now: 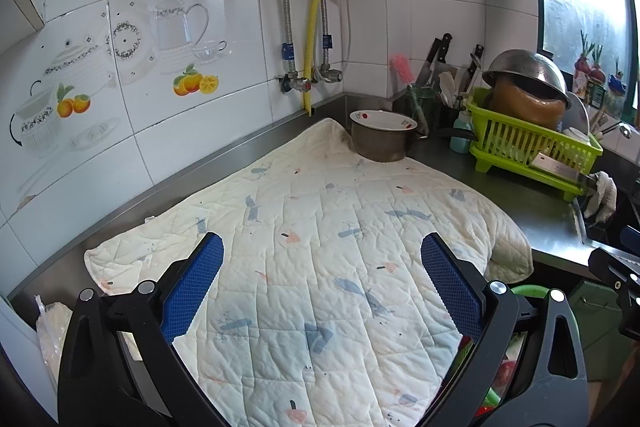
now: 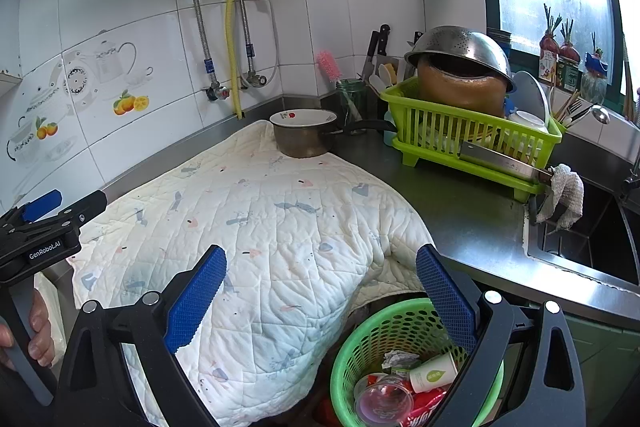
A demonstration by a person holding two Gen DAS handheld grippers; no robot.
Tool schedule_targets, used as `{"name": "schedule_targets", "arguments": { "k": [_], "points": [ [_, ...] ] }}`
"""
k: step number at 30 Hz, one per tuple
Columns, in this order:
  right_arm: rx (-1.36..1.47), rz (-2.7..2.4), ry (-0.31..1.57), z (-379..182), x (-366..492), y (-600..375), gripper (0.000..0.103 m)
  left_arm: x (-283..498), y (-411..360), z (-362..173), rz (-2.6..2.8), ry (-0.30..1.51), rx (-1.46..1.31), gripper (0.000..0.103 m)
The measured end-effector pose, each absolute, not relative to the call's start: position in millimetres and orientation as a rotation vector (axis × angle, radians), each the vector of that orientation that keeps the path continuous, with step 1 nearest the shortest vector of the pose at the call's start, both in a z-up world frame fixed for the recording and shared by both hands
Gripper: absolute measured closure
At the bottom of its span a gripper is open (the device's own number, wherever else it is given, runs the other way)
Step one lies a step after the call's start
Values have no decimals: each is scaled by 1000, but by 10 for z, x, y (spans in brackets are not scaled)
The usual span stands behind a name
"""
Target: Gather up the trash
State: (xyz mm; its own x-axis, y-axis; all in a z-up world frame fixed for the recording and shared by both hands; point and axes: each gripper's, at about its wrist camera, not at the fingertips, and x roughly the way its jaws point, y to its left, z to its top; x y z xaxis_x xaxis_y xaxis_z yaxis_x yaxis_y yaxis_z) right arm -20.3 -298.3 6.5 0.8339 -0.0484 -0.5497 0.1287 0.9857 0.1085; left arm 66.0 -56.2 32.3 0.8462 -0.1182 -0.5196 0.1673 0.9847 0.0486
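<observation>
Both tongs, left and right, released, blue pads textured. Quilted cloth drapes steel surface. Below the cloth's edge: round green mesh basket holding crumpled trash.

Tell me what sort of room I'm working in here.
A home kitchen, most likely: steel sink, lime-green plastic dish rack holding a steel colander, and white tiled wall.

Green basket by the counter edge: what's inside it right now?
The green basket holds a paper cup, a clear plastic cup, crumpled paper and red wrappers. Anything beneath them is hidden.
</observation>
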Motion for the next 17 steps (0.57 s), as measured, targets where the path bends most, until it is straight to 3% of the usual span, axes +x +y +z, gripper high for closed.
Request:
{"name": "schedule_targets", "arguments": {
  "k": [17],
  "points": [
    [139, -83, 579, 95, -164, -2873, 10, 654, -555, 309, -144, 545, 88, 5]
  ]
}}
